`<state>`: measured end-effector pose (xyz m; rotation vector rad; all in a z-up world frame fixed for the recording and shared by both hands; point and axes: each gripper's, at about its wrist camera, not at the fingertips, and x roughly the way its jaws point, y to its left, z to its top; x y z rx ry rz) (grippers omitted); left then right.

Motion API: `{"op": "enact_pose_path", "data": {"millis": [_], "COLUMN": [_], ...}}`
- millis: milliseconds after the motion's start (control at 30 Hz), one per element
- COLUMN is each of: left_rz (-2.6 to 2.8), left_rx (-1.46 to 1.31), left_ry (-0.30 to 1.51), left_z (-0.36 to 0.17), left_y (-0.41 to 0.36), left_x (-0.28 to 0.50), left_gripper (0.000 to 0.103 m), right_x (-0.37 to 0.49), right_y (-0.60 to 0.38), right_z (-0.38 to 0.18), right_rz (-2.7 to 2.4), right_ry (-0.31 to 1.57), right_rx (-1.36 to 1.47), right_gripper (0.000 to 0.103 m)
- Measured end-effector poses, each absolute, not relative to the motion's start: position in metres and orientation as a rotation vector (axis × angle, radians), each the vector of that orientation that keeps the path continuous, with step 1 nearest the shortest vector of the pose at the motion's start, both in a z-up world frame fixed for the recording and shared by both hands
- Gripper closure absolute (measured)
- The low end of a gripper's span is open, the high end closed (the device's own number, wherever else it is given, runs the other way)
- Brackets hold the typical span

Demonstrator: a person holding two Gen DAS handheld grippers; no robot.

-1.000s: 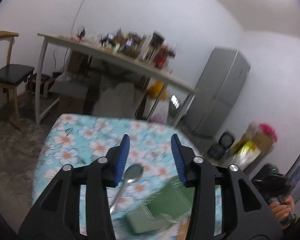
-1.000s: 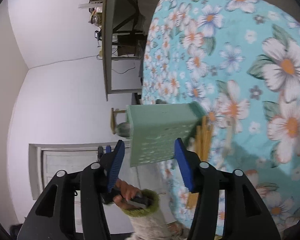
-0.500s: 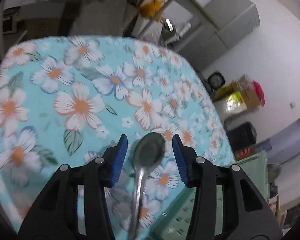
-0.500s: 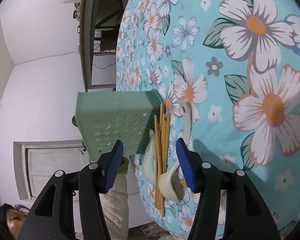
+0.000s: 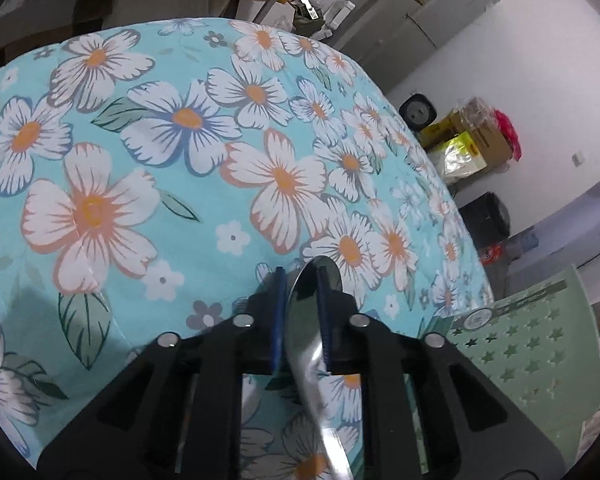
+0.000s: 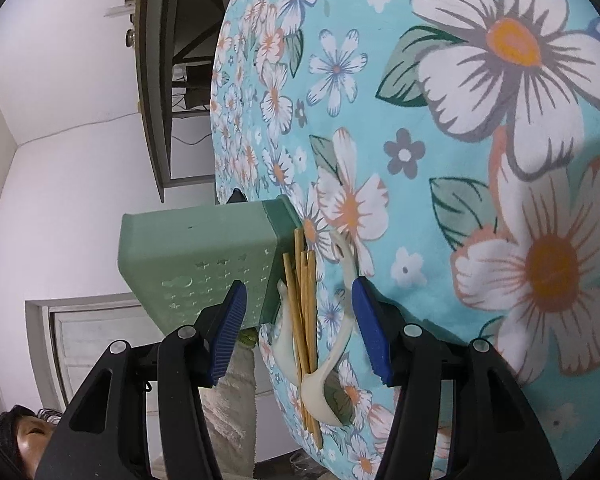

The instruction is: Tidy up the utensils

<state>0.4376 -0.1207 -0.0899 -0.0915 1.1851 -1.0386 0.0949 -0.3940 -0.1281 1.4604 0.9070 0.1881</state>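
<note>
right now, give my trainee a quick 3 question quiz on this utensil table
1. True or false: the left gripper has a metal spoon between its jaws.
2. What lies beside the wooden chopsticks on the floral tablecloth? A) forks B) white ceramic spoons C) knives
3. What colour is the perforated utensil holder?

Key: 1 true, its jaws closing on the spoon; 2 B; 3 green.

place: home, lived-in room
worktop: floral cloth [image 5: 148, 168]
fridge: grey, by the wall [image 5: 432, 12]
clutter: boxes and bags [image 5: 472, 140] on floor
door: panelled [image 6: 88, 340]
</note>
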Motion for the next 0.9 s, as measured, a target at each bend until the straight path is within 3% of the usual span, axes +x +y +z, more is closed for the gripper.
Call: {"op": "enact_pose_path", "data": {"millis": [433, 567, 700, 900], "left_rz": [-0.850, -0.688, -0.577, -0.540], "left_rx": [0.029, -0.060, -0.122, -0.143], "left_ry": [1.034, 0.824, 0.456, 0.148], "left_z": [-0.055, 0.000, 0.077, 0.133], "left_y": [-0.104, -0.063, -0.028, -0.025], "left_x": [0.420, 0.411, 0.357, 0.287], "left_gripper": [0.099, 0.100, 0.101, 0.101], "right_x": [0.091, 0.093, 0.094, 0.089], "right_y": [-0.396, -0.394, -0.388, -0.377], "right_z": [-0.124, -0.124, -0.124, -0.121], "right_rz": [0.179, 0.180, 0.185, 0.203], "right_ry": [0.885, 0.882, 0.887, 0.891], "right_rx": [1.470, 1.467, 1.463, 1.457], "right_gripper": [0.049, 0.049, 0.049, 0.049]}}
